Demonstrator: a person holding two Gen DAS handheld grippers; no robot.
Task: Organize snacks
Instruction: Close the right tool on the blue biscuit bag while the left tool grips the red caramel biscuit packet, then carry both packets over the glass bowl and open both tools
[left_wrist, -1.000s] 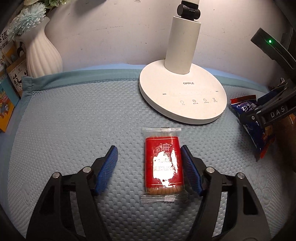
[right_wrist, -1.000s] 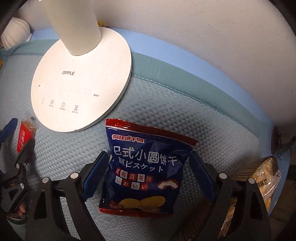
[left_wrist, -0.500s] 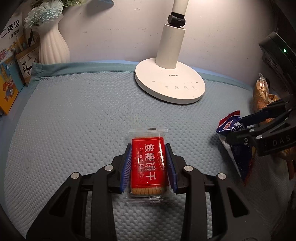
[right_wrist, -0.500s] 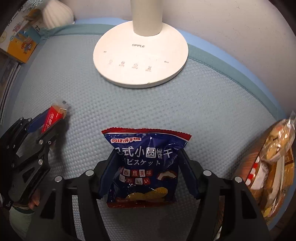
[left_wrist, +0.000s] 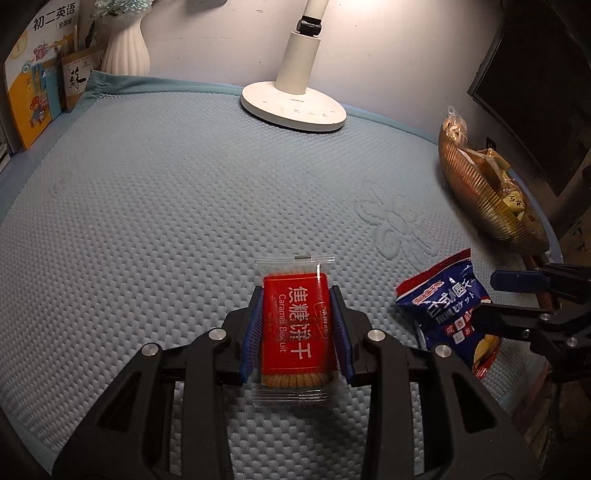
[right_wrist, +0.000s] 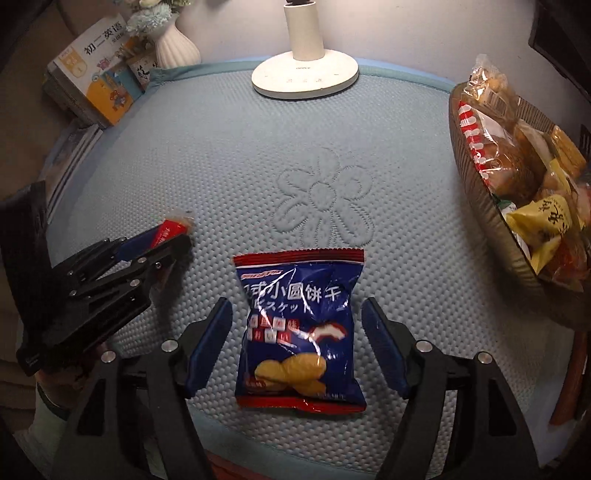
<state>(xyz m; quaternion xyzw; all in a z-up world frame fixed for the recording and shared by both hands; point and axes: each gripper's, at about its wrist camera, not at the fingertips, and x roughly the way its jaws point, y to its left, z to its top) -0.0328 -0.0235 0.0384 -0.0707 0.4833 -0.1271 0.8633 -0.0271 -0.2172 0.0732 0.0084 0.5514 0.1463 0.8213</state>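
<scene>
The red caramel biscuit pack (left_wrist: 295, 328) is clamped by the left hand-held gripper (left_wrist: 297, 328) above the table (left_wrist: 166, 206). The blue snack bag (right_wrist: 299, 332) (untouched by either pad) is straddled by the released right hand-held gripper (right_wrist: 297, 339).

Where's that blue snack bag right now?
In the right wrist view the blue bag lies on the mat, between the right gripper's open jaws, below the stitched flower.

Glossy plastic biscuit packet (left_wrist: 295, 325), quilted cloth mat (left_wrist: 184, 206)
</scene>
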